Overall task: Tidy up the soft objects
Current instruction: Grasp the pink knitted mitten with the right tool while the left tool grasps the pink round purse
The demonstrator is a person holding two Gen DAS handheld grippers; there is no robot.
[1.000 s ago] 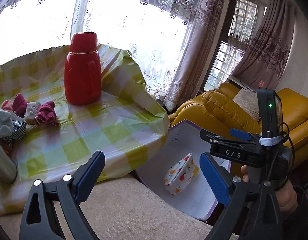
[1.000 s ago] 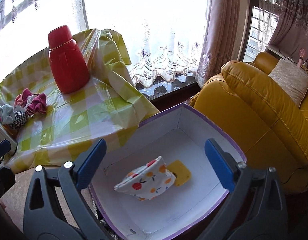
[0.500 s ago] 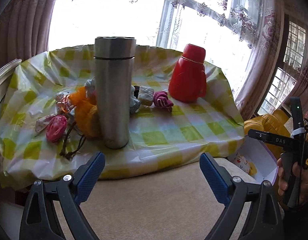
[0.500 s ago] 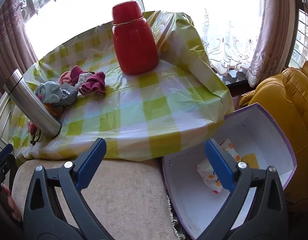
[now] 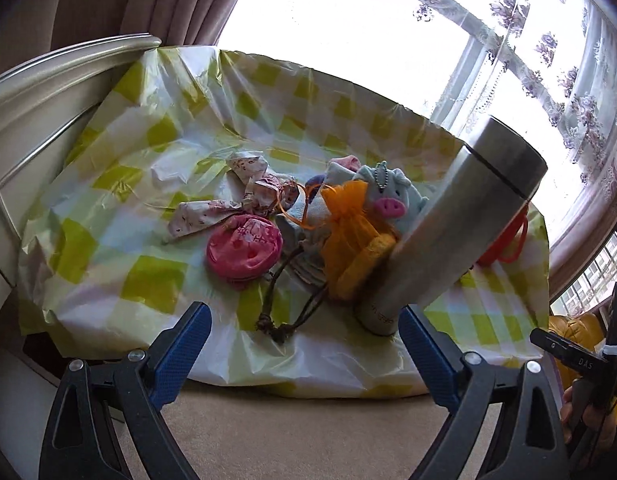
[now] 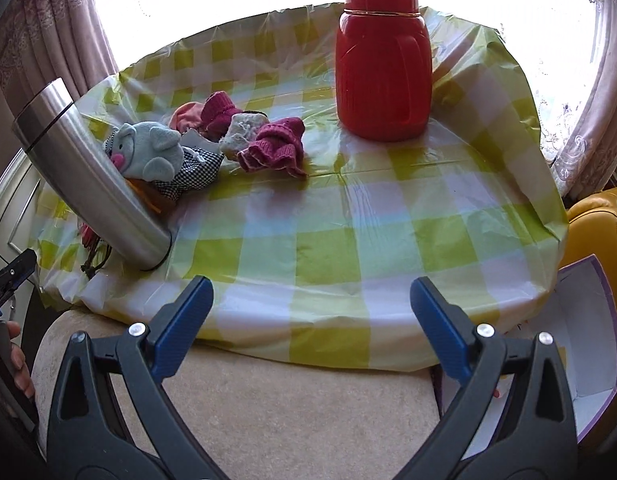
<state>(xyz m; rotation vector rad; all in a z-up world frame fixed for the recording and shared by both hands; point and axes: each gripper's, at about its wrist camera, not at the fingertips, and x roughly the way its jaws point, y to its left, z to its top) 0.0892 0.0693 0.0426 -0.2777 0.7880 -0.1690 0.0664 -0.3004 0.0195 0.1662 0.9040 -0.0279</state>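
Soft items are lying clustered on the yellow-green and white checked plastic tablecloth (image 5: 156, 284): a round pink fabric pouch (image 5: 244, 246) is sitting nearest the table's front edge, just beside an orange mesh drawstring bag (image 5: 348, 232), with a crumpled white floral cloth (image 5: 212, 212) behind it and a light-blue plush pig with a ball chain (image 5: 384, 196) resting against the orange bag. From the right wrist view the plush pig (image 6: 146, 150) is lying on a black-and-white gingham cloth (image 6: 192, 174), and magenta knitted socks (image 6: 274, 148) are lying just beside it, toward the red plastic thermos jug (image 6: 382, 56), which is standing upright further back. A tall brushed-steel flask (image 5: 452, 232) is standing at the front of the pile, touching the orange bag. The left gripper (image 5: 304, 344) is hovering over the beige cushion (image 5: 300, 432) before the table, blue-padded jaws spread wide, gripping nothing. The right gripper (image 6: 312, 320) is doing likewise, jaws wide apart and empty, facing the bare part of the cloth. A white box with purple edging (image 6: 588, 344) is sitting low at the table's right, beside a yellow leather sofa (image 6: 600, 228); its contents are mostly hidden. A hand (image 6: 16, 360) is holding the left tool's handle.
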